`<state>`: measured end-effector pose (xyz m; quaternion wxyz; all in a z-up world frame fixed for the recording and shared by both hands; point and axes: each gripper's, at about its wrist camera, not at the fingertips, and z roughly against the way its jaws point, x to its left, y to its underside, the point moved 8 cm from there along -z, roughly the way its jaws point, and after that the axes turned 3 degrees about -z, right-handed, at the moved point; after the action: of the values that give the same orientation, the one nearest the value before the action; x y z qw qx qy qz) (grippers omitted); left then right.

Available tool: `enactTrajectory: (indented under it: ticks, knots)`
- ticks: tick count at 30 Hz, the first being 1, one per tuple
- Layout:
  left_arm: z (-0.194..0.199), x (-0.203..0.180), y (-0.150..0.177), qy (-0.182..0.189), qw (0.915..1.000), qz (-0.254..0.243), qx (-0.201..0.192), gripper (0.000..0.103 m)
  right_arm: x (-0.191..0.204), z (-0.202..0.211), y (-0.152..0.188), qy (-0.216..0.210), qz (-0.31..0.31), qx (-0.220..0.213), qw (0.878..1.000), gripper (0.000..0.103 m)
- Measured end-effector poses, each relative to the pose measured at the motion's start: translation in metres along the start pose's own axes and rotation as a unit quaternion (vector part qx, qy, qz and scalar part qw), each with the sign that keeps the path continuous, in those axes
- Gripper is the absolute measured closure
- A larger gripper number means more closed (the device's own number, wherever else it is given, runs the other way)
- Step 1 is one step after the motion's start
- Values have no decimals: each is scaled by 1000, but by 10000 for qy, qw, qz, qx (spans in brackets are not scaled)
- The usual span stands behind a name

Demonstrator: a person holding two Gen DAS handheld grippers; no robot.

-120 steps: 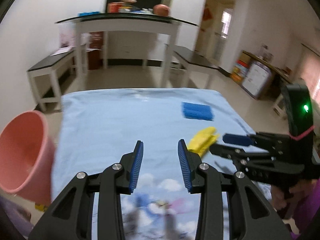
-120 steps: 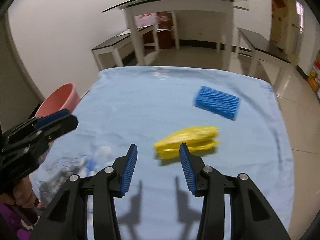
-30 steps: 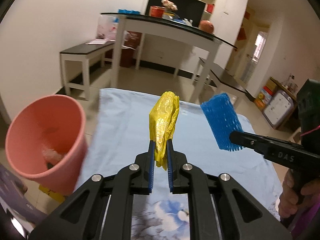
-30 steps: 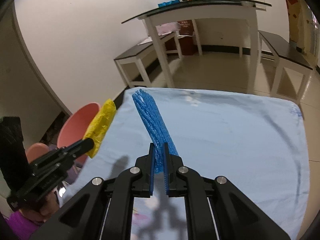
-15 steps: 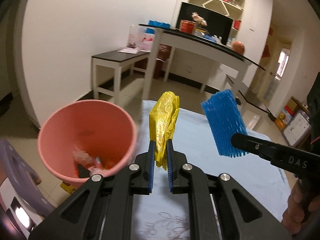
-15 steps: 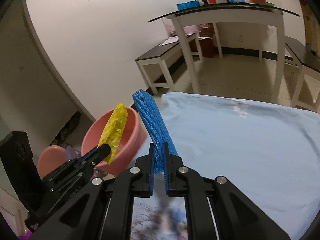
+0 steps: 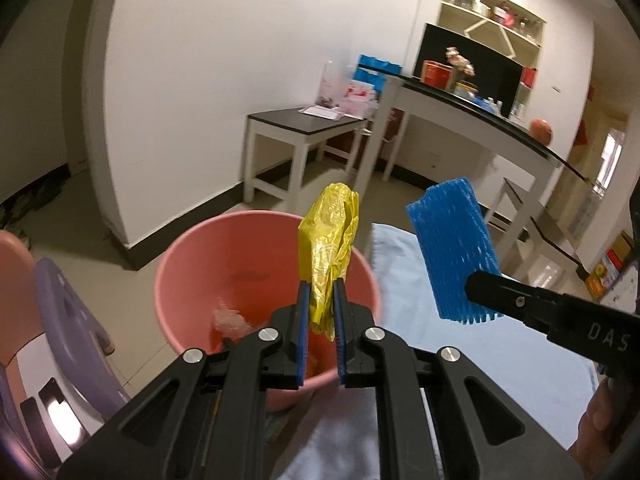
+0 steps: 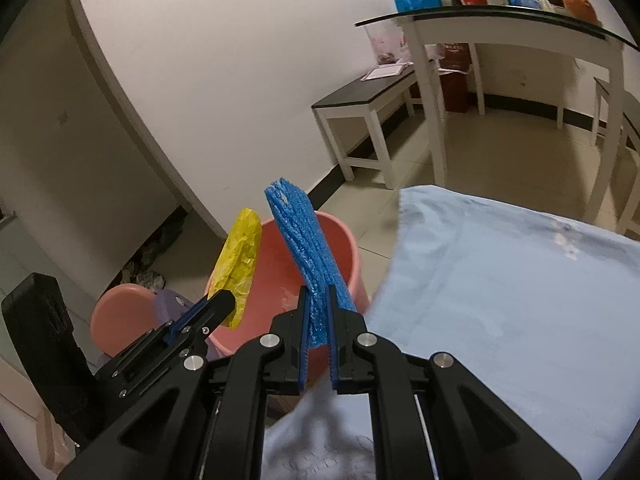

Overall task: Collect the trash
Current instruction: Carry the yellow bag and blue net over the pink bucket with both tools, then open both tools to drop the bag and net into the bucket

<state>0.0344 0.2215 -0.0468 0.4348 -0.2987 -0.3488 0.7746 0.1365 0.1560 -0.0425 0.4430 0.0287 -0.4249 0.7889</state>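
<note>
My left gripper (image 7: 320, 300) is shut on a crumpled yellow plastic bag (image 7: 330, 240), which stands up above the mouth of a pink bucket (image 7: 192, 264). Some trash lies inside the bucket. In the right wrist view my right gripper (image 8: 318, 308) is shut on a blue foam net sleeve (image 8: 300, 244), held over the right side of the pink bucket (image 8: 344, 240). The left gripper (image 8: 218, 304) with the yellow bag (image 8: 240, 264) shows to its left. The blue sleeve (image 7: 452, 248) also hangs to the right of the bucket in the left wrist view.
A light blue cloth (image 8: 520, 288) covers the table to the right of the bucket. A purple and pink stool (image 7: 60, 320) stands at the left. White benches (image 7: 304, 136) and a tall glass-topped table (image 8: 500, 24) stand behind on the tiled floor.
Both grippers have swung left from over the blue cloth toward the pink bucket, each keeping its load. The bucket now sits under the yellow bag.
</note>
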Motion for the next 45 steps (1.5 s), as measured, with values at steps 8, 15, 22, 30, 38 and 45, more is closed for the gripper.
enactTrajectory:
  ticks: [8, 15, 22, 30, 38, 45]
  knots:
    - [-10, 31, -4, -325, 9993, 166, 43, 92, 10, -33, 2, 93, 109, 181, 9997, 96]
    - [-21, 47, -4, -515, 9984, 178, 117, 92, 13, -59, 6, 176, 137, 343, 9992, 96]
    - [-35, 58, 3, -622, 9975, 203, 274, 92, 10, -78, 11, 234, 60, 519, 9984, 96]
    - [-48, 65, 8, -649, 9968, 219, 409, 92, 11, -85, 11, 283, 47, 586, 9979, 96]
    - [-51, 71, 14, -620, 9966, 204, 494, 92, 14, -88, 13, 365, 138, 584, 9975, 96]
    - [-52, 70, 14, -505, 9972, 174, 523, 73, 16, -91, 13, 359, 123, 603, 9975, 95]
